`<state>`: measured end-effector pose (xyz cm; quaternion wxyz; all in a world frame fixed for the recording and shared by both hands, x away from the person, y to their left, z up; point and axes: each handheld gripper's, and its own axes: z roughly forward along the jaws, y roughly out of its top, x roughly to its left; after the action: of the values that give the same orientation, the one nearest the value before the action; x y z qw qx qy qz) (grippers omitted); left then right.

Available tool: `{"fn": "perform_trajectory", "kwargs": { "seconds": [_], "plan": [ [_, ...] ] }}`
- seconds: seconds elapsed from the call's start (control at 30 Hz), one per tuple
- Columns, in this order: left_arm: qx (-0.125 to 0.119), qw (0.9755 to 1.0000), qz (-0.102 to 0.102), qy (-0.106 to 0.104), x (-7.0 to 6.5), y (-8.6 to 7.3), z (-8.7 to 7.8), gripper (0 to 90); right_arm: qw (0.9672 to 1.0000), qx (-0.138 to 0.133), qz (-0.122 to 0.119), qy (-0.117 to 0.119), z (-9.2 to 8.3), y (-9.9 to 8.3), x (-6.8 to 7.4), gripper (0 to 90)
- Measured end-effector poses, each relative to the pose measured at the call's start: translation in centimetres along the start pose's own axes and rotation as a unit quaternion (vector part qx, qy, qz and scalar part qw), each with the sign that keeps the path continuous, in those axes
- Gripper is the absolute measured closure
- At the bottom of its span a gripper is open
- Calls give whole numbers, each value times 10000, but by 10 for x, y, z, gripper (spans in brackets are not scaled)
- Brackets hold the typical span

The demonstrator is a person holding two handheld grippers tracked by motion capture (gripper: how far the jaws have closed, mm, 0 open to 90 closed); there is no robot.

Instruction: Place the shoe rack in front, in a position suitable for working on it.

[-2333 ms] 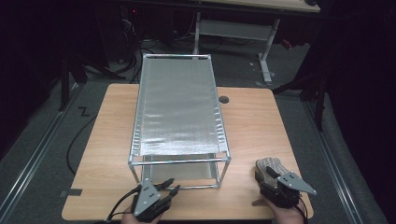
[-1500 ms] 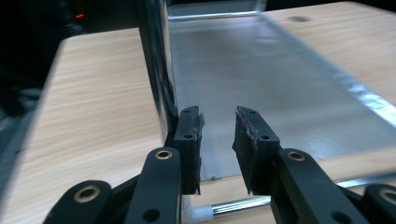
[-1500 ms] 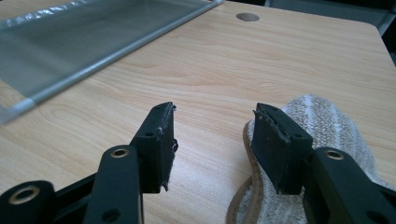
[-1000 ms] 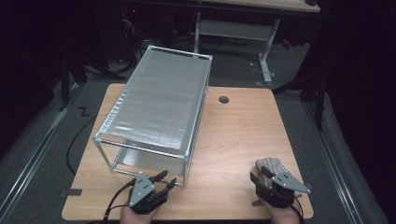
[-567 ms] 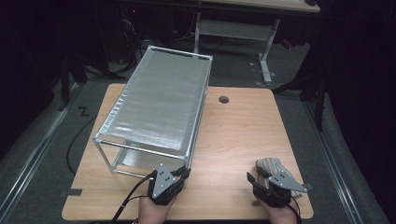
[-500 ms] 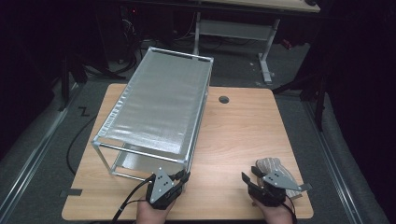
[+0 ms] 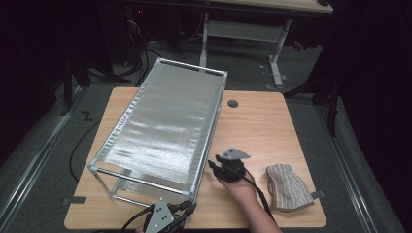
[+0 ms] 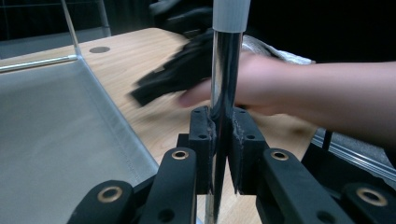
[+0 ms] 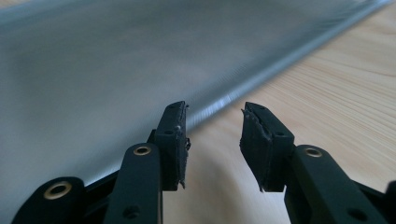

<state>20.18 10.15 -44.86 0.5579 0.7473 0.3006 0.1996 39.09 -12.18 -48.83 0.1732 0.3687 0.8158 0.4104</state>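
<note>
Rack: a metal frame rack with a silvery fabric top stands on the left half of the table, its long side running slantwise from the near left to the far middle
Near post: the rack's near right chrome post, capped in white plastic, stands upright
Left gripper: the left gripper sits at the near edge of the table, its jaws clamped on that post, pads pressed to both sides
Right gripper: the right gripper lies just right of the rack's long side, low over the wood; its jaws have just been closing, a gap shows between them with nothing in it
Cloth: a striped beige cloth lies near right, apart from the hand
Table: light wood top, bare on the right, with a round cable hole far of centre
Room: dark, grey carpet, cables on the floor at left, another desk frame behind
</note>
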Motion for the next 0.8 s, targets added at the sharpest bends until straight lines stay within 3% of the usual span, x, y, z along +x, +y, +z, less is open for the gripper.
{"fn": "perform_trajectory", "kwargs": {
  "seconds": [0.13, 0.23, 0.27, 0.33, 0.47, 0.6, 0.8],
  "plan": [
    [9, 10000, 23, -28, 0, -1, -3, 805, 9992, 310, -211, -116, 33, 17, 7, 606],
    [6, 10000, 20, -14, 2, -2, -6, 806, 9973, 577, -337, -306, 44, 23, 10, 594],
    [0, 10000, 38, -2, 2, -2, -8, 807, 9975, 598, -278, -252, 45, 24, 8, 594],
    [-1, 10000, 86, 47, 3, -3, -10, 807, 9974, 630, -251, -255, 45, 24, 7, 594],
    [5, 9998, 95, 171, 9, -4, -16, 807, 9955, 712, -307, -547, 38, 21, 10, 599],
    [44, 9991, 61, 428, 25, -6, -27, 807, 9941, 736, -305, -740, 24, 13, 6, 599],
    [84, 9959, -86, 899, 53, -10, -45, 808, 9927, 793, -449, -792, 3, -1, 11, 608]
  ]
}}
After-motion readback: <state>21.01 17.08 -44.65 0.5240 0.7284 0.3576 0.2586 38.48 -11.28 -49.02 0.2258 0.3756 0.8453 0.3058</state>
